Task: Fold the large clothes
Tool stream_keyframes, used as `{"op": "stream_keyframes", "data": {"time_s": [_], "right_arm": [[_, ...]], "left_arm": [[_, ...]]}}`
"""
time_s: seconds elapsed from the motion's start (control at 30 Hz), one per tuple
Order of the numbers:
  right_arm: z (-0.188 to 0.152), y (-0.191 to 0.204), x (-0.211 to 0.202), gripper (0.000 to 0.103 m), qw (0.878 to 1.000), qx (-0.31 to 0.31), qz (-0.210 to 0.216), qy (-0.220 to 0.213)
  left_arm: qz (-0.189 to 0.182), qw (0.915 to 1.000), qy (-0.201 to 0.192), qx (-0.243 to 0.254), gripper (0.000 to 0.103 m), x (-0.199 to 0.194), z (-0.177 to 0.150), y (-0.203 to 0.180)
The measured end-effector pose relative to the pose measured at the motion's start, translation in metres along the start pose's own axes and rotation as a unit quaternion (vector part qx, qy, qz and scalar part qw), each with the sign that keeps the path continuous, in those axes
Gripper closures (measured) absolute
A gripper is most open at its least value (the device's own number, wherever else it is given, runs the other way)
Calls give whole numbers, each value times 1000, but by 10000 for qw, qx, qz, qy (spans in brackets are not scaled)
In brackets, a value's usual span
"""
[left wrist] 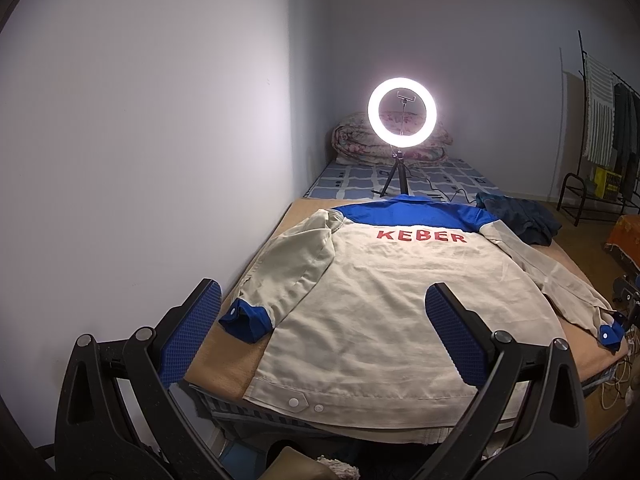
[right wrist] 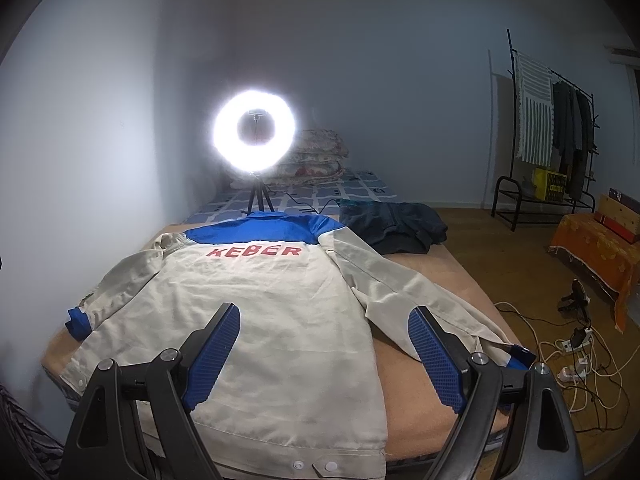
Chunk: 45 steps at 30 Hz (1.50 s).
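A beige work jacket (left wrist: 372, 300) with a blue yoke, blue cuffs and red "KEBER" lettering lies back-up and spread flat on a tan bed cover; it also shows in the right wrist view (right wrist: 272, 320). Both sleeves lie out to the sides. My left gripper (left wrist: 320, 300) is open and empty, above the jacket's lower left part near the hem. My right gripper (right wrist: 324, 320) is open and empty, above the lower right part, near the right sleeve (right wrist: 400, 284).
A lit ring light on a tripod (left wrist: 402, 110) stands behind the collar. A dark garment (right wrist: 396, 226) lies at the far right of the bed. Folded quilts (left wrist: 360, 140) lie against the wall. A clothes rack (right wrist: 552, 120), cables (right wrist: 576, 360) and an orange-covered seat (right wrist: 600, 248) are on the right.
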State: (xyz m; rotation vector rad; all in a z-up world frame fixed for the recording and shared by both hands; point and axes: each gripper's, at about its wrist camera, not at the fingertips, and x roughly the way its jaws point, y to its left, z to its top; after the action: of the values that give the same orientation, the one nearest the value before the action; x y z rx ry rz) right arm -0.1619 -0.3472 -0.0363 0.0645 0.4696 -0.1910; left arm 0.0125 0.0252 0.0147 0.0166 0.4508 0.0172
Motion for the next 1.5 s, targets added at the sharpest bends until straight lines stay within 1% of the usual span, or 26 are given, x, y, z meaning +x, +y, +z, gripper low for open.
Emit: {"op": "stream_keyframes", "data": {"time_s": [1.07, 1.5], "right_arm": [[5, 20, 6, 15, 9997, -165, 153, -47], [7, 28, 10, 15, 9995, -191, 227, -62]], "left_arm": [[55, 10000, -24, 0, 0, 11, 0, 19], [138, 9999, -37, 6, 0, 13, -10, 31]]}}
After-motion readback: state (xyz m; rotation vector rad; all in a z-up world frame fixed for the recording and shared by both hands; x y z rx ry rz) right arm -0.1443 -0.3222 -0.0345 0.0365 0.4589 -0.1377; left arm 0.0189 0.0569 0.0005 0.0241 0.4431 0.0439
